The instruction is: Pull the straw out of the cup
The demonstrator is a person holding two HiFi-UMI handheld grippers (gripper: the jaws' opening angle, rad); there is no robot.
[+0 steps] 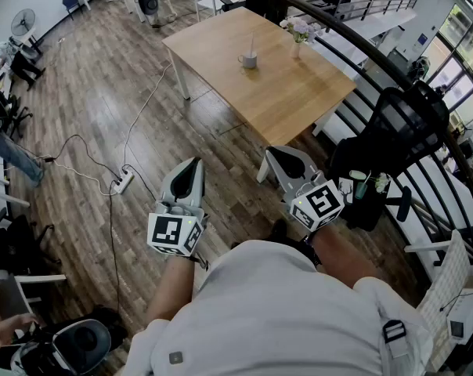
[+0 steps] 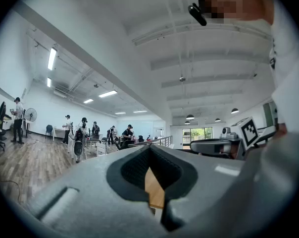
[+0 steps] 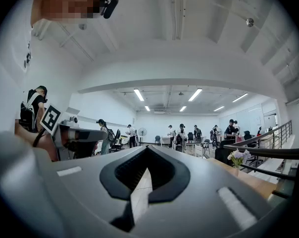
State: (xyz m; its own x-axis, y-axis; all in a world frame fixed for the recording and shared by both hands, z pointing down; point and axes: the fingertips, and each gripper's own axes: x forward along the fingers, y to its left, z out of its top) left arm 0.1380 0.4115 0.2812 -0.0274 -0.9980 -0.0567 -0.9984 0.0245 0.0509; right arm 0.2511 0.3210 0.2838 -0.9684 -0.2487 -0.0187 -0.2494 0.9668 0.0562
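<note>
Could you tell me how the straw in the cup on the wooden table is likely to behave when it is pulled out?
The straw looks thin and stands nearly upright, so it is probably light and lifts straight out. The small cup might slide or tip with a sideways pull.

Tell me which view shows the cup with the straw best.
The head view: the cup stands on the wooden table far ahead, small, with the straw upright in it. The right gripper view shows the flowers and the table edge but no cup; the left gripper view shows no cup either.
</note>
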